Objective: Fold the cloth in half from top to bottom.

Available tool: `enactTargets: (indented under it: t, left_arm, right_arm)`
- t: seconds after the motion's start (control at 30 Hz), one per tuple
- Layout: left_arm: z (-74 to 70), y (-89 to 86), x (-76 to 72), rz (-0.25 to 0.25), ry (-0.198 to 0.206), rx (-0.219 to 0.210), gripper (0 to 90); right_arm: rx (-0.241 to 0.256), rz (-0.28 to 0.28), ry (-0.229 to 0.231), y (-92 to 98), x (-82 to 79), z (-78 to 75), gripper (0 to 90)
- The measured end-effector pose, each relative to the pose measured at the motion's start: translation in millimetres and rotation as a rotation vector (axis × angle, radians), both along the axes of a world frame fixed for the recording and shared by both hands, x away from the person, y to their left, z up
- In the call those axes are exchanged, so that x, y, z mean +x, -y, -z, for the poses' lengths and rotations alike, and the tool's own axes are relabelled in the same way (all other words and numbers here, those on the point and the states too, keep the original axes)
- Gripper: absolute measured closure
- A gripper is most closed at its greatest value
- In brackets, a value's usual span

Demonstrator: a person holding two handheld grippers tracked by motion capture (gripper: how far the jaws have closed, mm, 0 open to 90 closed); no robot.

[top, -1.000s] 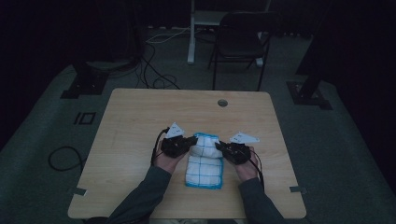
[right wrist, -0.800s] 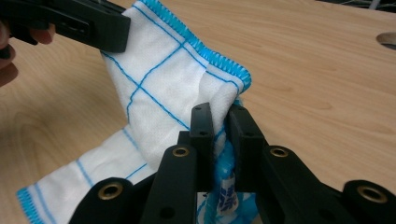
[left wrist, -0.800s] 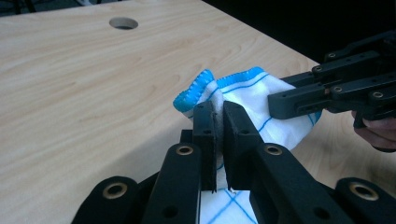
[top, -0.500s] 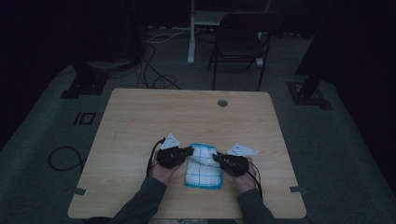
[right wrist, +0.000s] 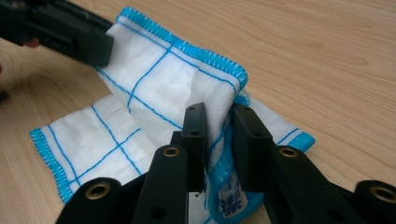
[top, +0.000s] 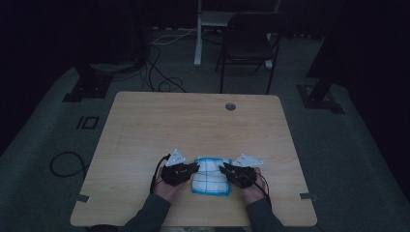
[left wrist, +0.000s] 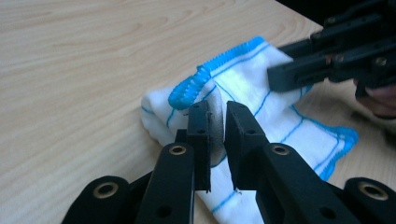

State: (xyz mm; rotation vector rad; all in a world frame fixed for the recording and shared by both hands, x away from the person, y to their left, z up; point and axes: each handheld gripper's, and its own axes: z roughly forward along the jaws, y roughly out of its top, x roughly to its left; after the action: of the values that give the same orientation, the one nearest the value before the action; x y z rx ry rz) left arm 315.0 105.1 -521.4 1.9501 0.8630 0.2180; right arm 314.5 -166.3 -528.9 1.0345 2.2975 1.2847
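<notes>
Item: white cloth (top: 211, 176) w/ blue grid lines and blue stitched hem, on the wooden table (top: 193, 125) at approx. 6 o'clock, near the front edge, between our two hands. Left gripper (left wrist: 215, 125): jaws pressed together on a pinch of the cloth's edge, fabric visible in the gap. Right gripper (right wrist: 218, 122): jaws likewise clamped on a raised fold at the opposite edge, hem and a small label bunched beneath. In the high view we hold the left gripper (top: 193, 167) at the cloth's 9 o'clock and the right gripper (top: 225, 169) at its 3 o'clock. Status, our est.: folding in progress; both far corners gripped and lifted, far portion doubled toward us over the near portion, which lies flat. Remaining: lay the lifted edge down on the near hem, let go, poss. a further fold. Not legible: label text; layer count under the raised part; room beyond the table v. dim, chair (top: 249, 41) at 12 o'clock barely made out.
</notes>
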Motion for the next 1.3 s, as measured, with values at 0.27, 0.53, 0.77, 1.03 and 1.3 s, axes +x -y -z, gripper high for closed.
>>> enactTargets:
  t: [0.27,0.53,0.77,1.03,1.3]
  left_arm:
    - [1.9,-4.8,-9.1,0.005,-0.012,-0.007,76.7]
    - [4.4,-8.1,-18.0,0.013,-0.023,-0.004,75.8]
    - [11.7,-11.1,-25.1,0.018,-0.052,0.008,75.6]
    - [-7.9,-21.6,-17.9,-0.042,-0.009,-0.045,75.3]
    - [-29.8,-11.7,10.2,-0.056,0.004,-0.052,75.4]
  right_arm:
    - [0.009,-0.003,0.005,4.3,-4.8,-5.2,67.6]
    - [0.005,0.004,0.004,10.0,-7.8,-8.0,59.1]
    - [0.012,0.001,0.007,11.4,-9.1,-9.7,56.2]
    - [0.015,-0.001,0.013,13.1,-11.3,-11.8,55.2]
    - [0.012,-0.010,0.009,13.1,-12.2,-11.7,54.2]
